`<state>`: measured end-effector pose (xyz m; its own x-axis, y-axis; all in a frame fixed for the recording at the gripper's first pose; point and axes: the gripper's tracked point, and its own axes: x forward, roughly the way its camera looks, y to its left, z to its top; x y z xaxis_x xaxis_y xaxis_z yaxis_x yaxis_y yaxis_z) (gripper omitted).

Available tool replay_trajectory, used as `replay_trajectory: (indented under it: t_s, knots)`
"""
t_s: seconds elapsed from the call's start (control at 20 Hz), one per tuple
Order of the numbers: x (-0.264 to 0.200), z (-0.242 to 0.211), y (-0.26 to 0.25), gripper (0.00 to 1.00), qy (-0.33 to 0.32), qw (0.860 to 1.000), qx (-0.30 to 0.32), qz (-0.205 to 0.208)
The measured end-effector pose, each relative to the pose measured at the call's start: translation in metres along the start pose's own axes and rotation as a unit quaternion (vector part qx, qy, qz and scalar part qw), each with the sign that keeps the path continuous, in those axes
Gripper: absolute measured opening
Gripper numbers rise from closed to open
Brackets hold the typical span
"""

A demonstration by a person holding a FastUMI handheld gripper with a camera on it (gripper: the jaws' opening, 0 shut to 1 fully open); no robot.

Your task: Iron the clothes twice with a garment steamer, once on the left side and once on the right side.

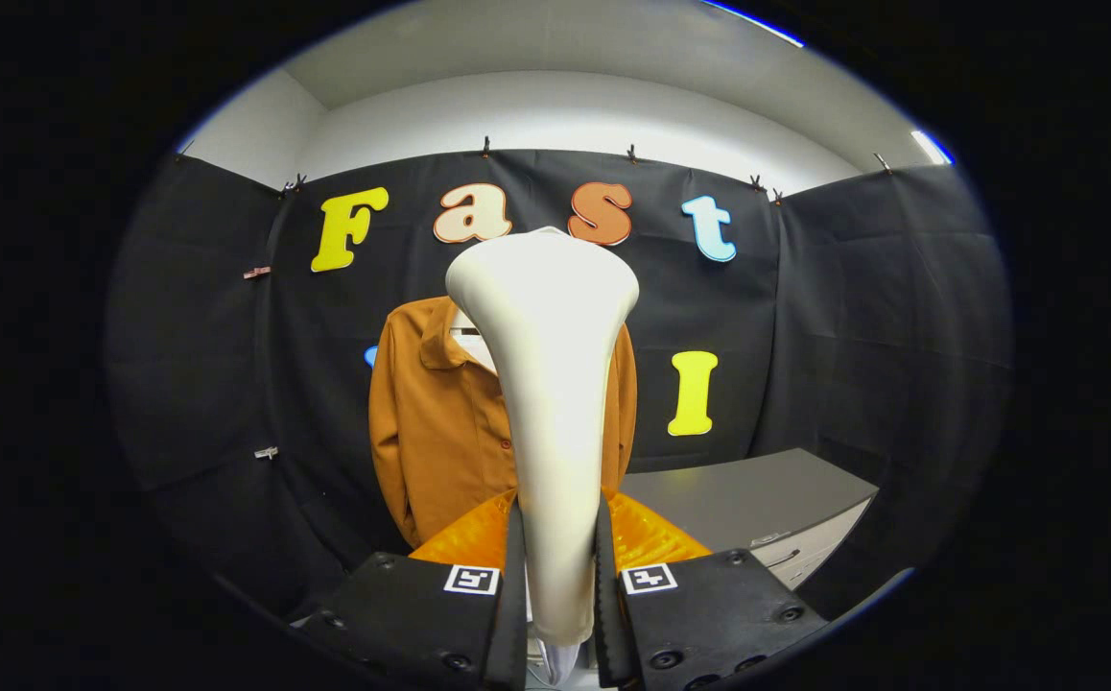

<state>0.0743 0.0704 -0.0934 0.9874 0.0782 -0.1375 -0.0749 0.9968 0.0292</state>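
**Grey counter by the booth wall**

Low counter [747, 494] with a flat grey top, set against the black wall cloth [862, 317], beyond the fingers and off to their right. Smooth matte surface with a pale sheen from the light above. Near edge rounded at the corner. Under the top, a white drawer front [810, 549] with a dark handle. Just left of the counter, a brown jacket [431, 422] hung flat against the same cloth, hem close to counter-top level. Nearest, the gripper [560, 537] clamped on the white steamer [546, 317], one finger pressing each side of its handle.
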Motion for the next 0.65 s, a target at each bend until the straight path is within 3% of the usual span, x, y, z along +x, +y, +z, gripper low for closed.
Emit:
replay_trajectory:
  t_s: [0.65]
  knots:
    - [-0.004,0.0024,-0.0013,0.32,-0.001,1.0,0.003,-0.001]
